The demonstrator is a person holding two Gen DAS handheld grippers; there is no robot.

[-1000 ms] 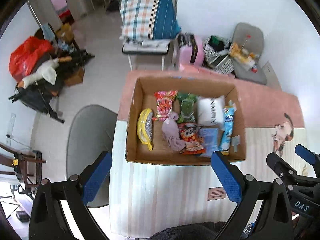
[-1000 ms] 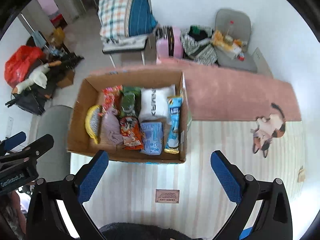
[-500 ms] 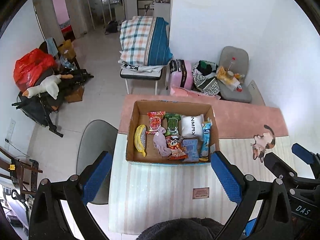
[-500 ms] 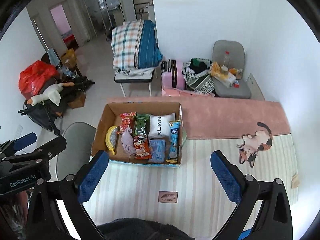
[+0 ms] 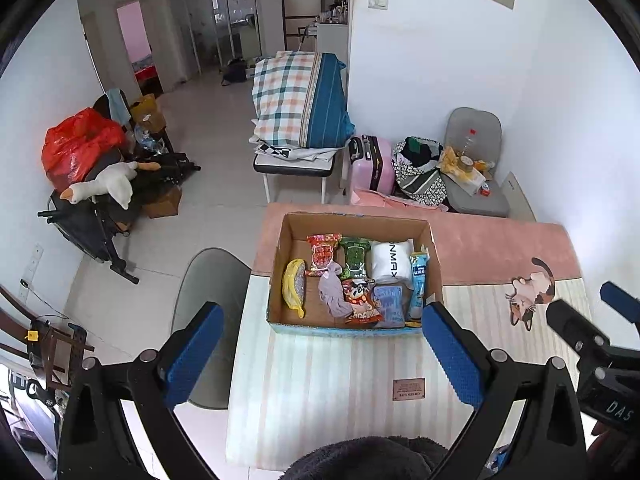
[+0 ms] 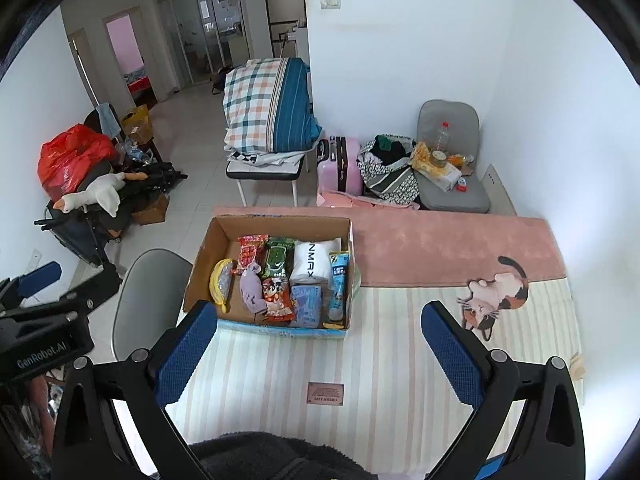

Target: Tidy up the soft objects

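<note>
Bright, even daylight, sharp focus, soft shadows; strong fisheye warp w/ black vignette at corners.

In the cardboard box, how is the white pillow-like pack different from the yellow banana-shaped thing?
The white pack is plump and squarish with dark lettering; the banana-shaped thing is slim, curved and yellow with a grey middle. The white pack sits toward the right of the far row, against other packets; the banana-shaped thing lies alone by the left wall. Both lie inside the box, untouched by either tongs.
</note>
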